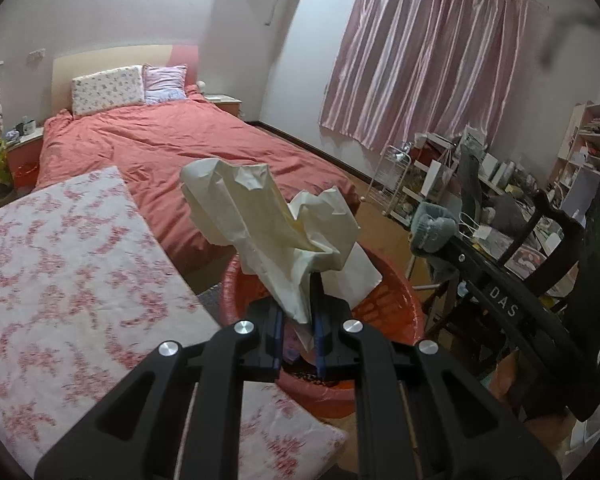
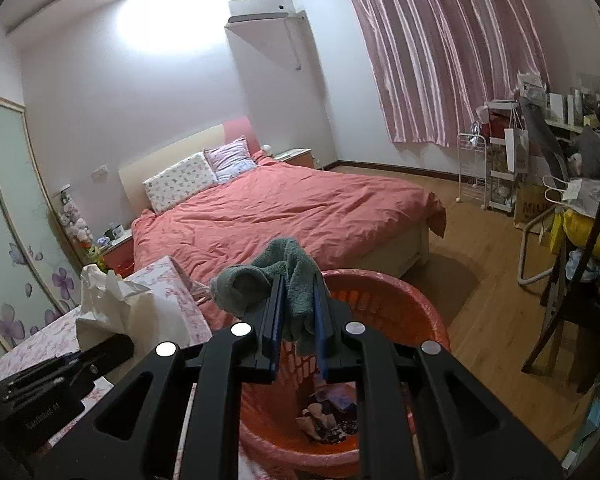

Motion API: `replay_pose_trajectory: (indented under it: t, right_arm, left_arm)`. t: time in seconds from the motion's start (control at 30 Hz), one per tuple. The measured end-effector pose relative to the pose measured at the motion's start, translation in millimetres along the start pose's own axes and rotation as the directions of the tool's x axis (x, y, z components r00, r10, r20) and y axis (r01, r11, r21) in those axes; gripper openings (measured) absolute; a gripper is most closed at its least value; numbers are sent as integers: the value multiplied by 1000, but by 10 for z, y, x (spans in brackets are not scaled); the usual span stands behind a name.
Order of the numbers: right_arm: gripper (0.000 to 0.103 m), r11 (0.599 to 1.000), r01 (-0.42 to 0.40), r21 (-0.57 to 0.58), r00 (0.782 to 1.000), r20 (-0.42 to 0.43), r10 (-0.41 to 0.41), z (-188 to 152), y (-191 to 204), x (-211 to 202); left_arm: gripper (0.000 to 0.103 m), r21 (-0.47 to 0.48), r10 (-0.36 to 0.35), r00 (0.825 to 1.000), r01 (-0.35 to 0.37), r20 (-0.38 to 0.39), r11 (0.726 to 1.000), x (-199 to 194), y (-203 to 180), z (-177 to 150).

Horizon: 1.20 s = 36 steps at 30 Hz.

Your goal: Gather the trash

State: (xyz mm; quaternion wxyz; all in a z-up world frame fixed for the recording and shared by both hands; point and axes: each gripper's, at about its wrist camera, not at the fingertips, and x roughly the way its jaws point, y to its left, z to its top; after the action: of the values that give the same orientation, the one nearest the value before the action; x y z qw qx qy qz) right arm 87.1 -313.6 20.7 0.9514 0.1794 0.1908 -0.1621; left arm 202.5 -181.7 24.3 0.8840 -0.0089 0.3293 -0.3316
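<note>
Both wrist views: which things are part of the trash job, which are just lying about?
Job:
- crumpled paper, held by left tongs
- green cloth, held by right tongs
- red basket, scraps already inside

Lying about:
- bed
- pillows
- curtain
- cluttered desk
- floral table

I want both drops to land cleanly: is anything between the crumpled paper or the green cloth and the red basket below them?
Nothing visible. The left gripper holds the crumpled paper over the red basket, and the right gripper holds the green cloth above its open mouth. Only earlier trash lies at the bottom.
</note>
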Motion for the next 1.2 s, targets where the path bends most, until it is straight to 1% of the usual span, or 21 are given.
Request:
replay_pose_trajectory:
  t: [0.27, 0.33, 0.37, 0.4, 0.43, 0.47, 0.5, 0.57, 0.67, 0.7, 0.8, 0.87, 0.9, 0.93, 0.97, 1.0, 1.03, 1.07, 1.13, 1.17, 1.2]
  right_arm:
    - [14, 1000, 0, 30, 1000, -32, 1, -3, -177, 187]
    - [16, 999, -12, 47, 999, -50, 14, 9, -235, 245]
    - [17, 998, -18, 56, 998, -54, 21, 13, -261, 264]
    - [19, 998, -19, 61, 998, -57, 22, 6, -277, 272]
    - [24, 998, -18, 65, 998, -61, 22, 9, -286, 284]
    - [27, 997, -17, 70, 997, -68, 21, 4, -309, 291]
    - [32, 997, -15, 72, 997, -70, 20, -3, -301, 294]
    - [36, 997, -9, 74, 997, -77, 15, -13, -305, 283]
    - [47, 998, 4, 65, 997, -80, 1, -42, -276, 210]
    - [51, 998, 8, 61, 997, -78, -3, -39, -274, 198]
    - [63, 999, 14, 44, 998, -58, -11, -33, -198, 70]
    - [70, 999, 16, 33, 999, -42, -14, -37, -149, -21]
    - [74, 1000, 12, 24, 1000, -27, -11, -41, -104, -109]
    - [79, 1000, 9, 18, 1000, -18, -9, -37, -89, -139]
    - [82, 1000, 7, 8, 1000, -1, -7, -47, -38, -232]
    - [90, 1000, 3, -1, 1000, 16, -3, -56, -4, -306]
    - [93, 1000, -2, -11, 999, 32, 3, -65, 34, -376]
    - [93, 1000, -5, -31, 999, 53, 6, -75, 89, -477]
    - [96, 997, 8, -79, 995, 102, 0, -115, 210, -690]
    - [97, 995, 14, -94, 993, 119, -2, -130, 250, -750]
    - [100, 991, 37, -125, 988, 155, -17, -161, 327, -872]
  left_arm:
    - [13, 20, -26, 998, 27, -59, 999, 457, -163, -16]
    - [14, 19, -20, 997, 21, -75, 1000, 561, -170, -30]
    - [19, 17, -11, 997, 12, -81, 1000, 615, -162, -36]
    - [23, 15, -8, 996, 10, -87, 1000, 647, -159, -44]
    - [32, 10, 0, 995, 1, -95, 1000, 692, -142, -56]
    - [35, 7, 9, 995, -8, -99, 1000, 716, -131, -62]
    - [36, 3, 17, 994, -17, -105, 1000, 743, -103, -78]
    - [36, -4, 36, 992, -37, -122, 999, 783, -33, -114]
    - [37, -15, 62, 989, -64, -131, 998, 767, 74, -143]
    - [38, -19, 76, 989, -79, -128, 997, 717, 124, -158]
    - [50, -23, 111, 989, -114, -101, 993, 538, 203, -173]
    - [60, -27, 141, 988, -143, -66, 989, 320, 268, -198]
    - [63, -31, 152, 987, -154, -53, 988, 236, 289, -209]
    - [68, -36, 167, 985, -168, -33, 985, 96, 328, -236]
    - [73, -42, 181, 983, -181, -13, 983, -39, 361, -257]
    - [76, -48, 199, 980, -199, 6, 979, -178, 389, -278]
    - [83, -55, 218, 976, -217, 24, 975, -319, 406, -313]
    - [90, -60, 232, 972, -230, 37, 971, -418, 419, -332]
    - [96, -80, 279, 957, -273, 79, 959, -720, 473, -407]
    - [99, -88, 297, 950, -290, 94, 953, -848, 491, -439]
    - [99, -98, 316, 943, -307, 107, 947, -976, 508, -475]
